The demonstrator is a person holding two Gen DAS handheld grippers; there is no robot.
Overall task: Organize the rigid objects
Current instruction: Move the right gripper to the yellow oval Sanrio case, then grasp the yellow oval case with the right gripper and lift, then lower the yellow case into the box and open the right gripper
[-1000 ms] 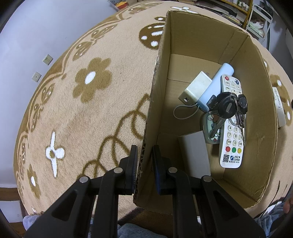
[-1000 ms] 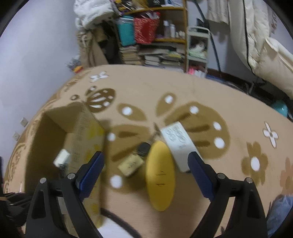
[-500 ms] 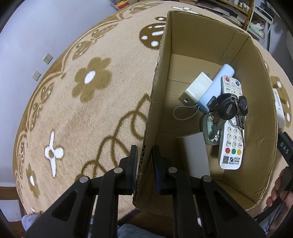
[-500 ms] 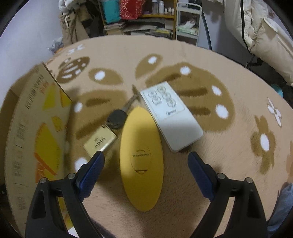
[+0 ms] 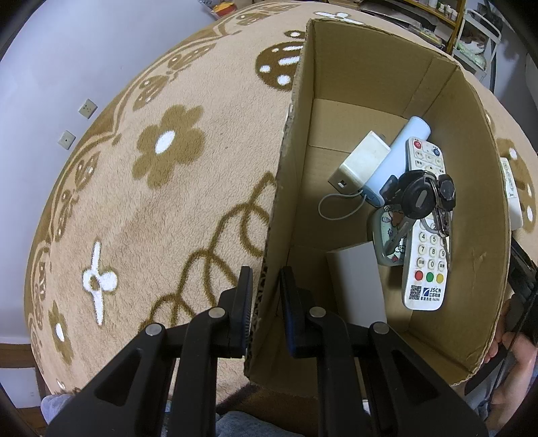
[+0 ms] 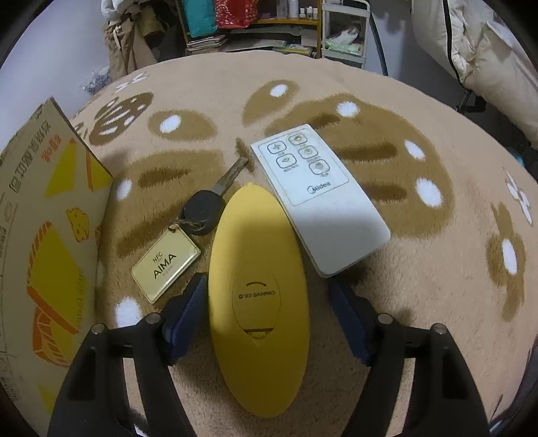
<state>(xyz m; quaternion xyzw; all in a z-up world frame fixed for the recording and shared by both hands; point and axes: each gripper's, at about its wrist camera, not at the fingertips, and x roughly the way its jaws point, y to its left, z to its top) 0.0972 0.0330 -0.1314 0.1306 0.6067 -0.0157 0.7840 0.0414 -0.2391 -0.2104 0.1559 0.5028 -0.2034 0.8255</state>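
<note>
My left gripper point(image 5: 265, 279) is shut on the near left wall of the open cardboard box point(image 5: 285, 188). The box holds a white remote point(image 5: 425, 235), a bunch of black keys point(image 5: 423, 198), a white adapter point(image 5: 359, 163), a pale blue tube point(image 5: 396, 158) and a white block point(image 5: 356, 285). On the carpet beside the box point(image 6: 43, 218) lies a yellow oval case point(image 6: 259, 269). My right gripper point(image 6: 265, 282) straddles it, jaws closing, with small gaps left at both pads. A white Midea remote point(image 6: 319, 198) and a key point(image 6: 201, 208) with a gold AIMA tag point(image 6: 164, 265) lie next to the case.
The brown flowered carpet point(image 5: 168, 201) spreads around the box. A person's hand point(image 5: 514, 339) shows past the box's right wall. Shelves with books and bins point(image 6: 235, 27) and white bedding point(image 6: 487, 50) stand beyond the carpet's far edge.
My right gripper has sunk onto the yellow case and its jaws have narrowed around it. The left gripper and box have not moved. A hand has come into the left wrist view.
</note>
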